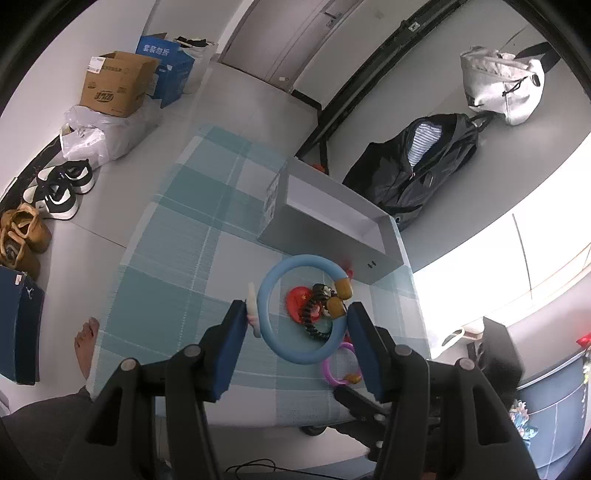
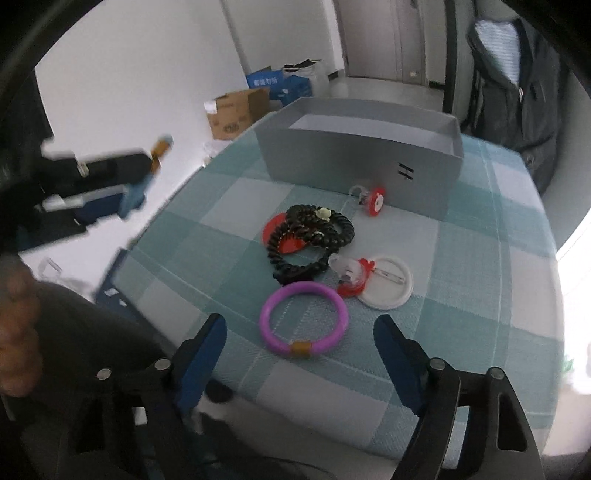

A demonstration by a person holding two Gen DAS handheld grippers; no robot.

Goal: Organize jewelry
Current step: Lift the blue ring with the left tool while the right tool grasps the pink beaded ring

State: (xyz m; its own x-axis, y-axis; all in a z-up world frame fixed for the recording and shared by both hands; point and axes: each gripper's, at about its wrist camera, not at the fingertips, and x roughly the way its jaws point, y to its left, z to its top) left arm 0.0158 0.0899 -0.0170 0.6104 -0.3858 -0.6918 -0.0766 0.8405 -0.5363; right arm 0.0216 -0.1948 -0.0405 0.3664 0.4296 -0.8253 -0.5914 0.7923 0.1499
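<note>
Gripping a blue bangle (image 1: 295, 314) above the counter (image 1: 177, 236), left tool (image 1: 297, 317) nears the grey box (image 1: 332, 225); right tool (image 2: 299, 332) gapes before the purple bangle (image 2: 303, 318).

The room has white walls (image 1: 55, 48) and a pale grey floor (image 1: 236, 85). A white door (image 1: 291, 33) stands at the far end. Along the wall there are a brown cardboard box (image 1: 112, 83), a blue carton (image 1: 166, 68), white plastic bags (image 1: 98, 134), black and white sneakers (image 1: 59, 190) and tan shoes (image 1: 22, 236). A dark blue shoe box (image 1: 20, 326) stands nearer. On the other side, a black jacket (image 1: 417, 162) and a silver bag (image 1: 502, 85) hang by a black frame (image 1: 369, 70). Strong daylight comes from a window (image 1: 535, 254). The table has a checked teal and white cloth (image 2: 461, 258).
</note>
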